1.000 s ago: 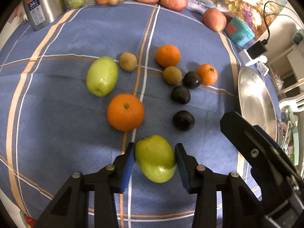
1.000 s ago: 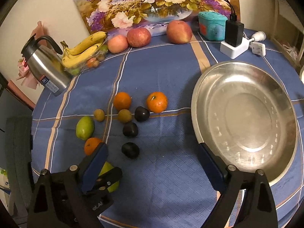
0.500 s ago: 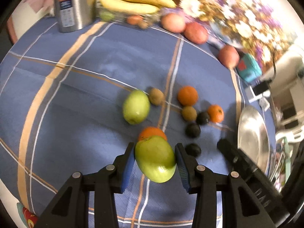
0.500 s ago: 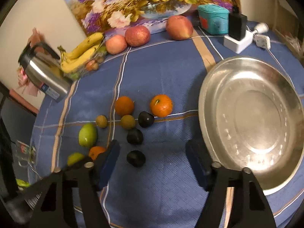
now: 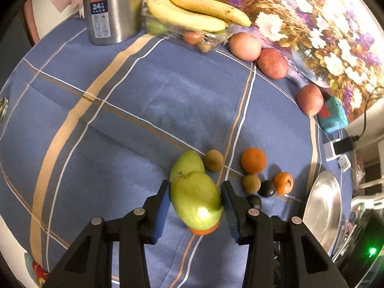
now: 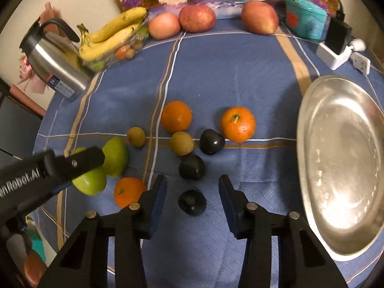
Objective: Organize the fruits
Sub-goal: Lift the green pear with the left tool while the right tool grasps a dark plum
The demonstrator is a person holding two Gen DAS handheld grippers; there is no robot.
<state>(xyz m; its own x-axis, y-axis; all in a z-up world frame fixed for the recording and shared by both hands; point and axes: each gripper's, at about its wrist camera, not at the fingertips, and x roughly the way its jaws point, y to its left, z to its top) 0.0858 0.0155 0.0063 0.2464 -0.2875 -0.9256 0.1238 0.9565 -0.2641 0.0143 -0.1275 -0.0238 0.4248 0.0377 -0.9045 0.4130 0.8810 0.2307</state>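
Note:
My left gripper (image 5: pixel 195 204) is shut on a green mango (image 5: pixel 195 201) and holds it above the blue cloth; the mango also shows in the right wrist view (image 6: pixel 90 182). A second green mango (image 6: pixel 115 156) lies behind it. My right gripper (image 6: pixel 192 204) is open, its jaws on either side of a dark plum (image 6: pixel 192 202) on the cloth. Oranges (image 6: pixel 176 116) (image 6: pixel 237 124) (image 6: pixel 129 192), kiwis (image 6: pixel 181 143) (image 6: pixel 136 136) and two more plums (image 6: pixel 212 141) (image 6: pixel 192 166) lie scattered at the middle. A steel dish (image 6: pixel 340 163) stands empty at the right.
A steel thermos (image 6: pixel 55 64), a tray of bananas (image 6: pixel 112 33) and three apples (image 6: pixel 196 18) line the table's far edge before a flower painting. A teal box (image 6: pixel 306 18) and a charger (image 6: pixel 334 48) sit at the far right.
My left gripper has lifted the green mango off the cloth. My right gripper has moved forward and down over the nearest dark plum, and its jaws have narrowed.

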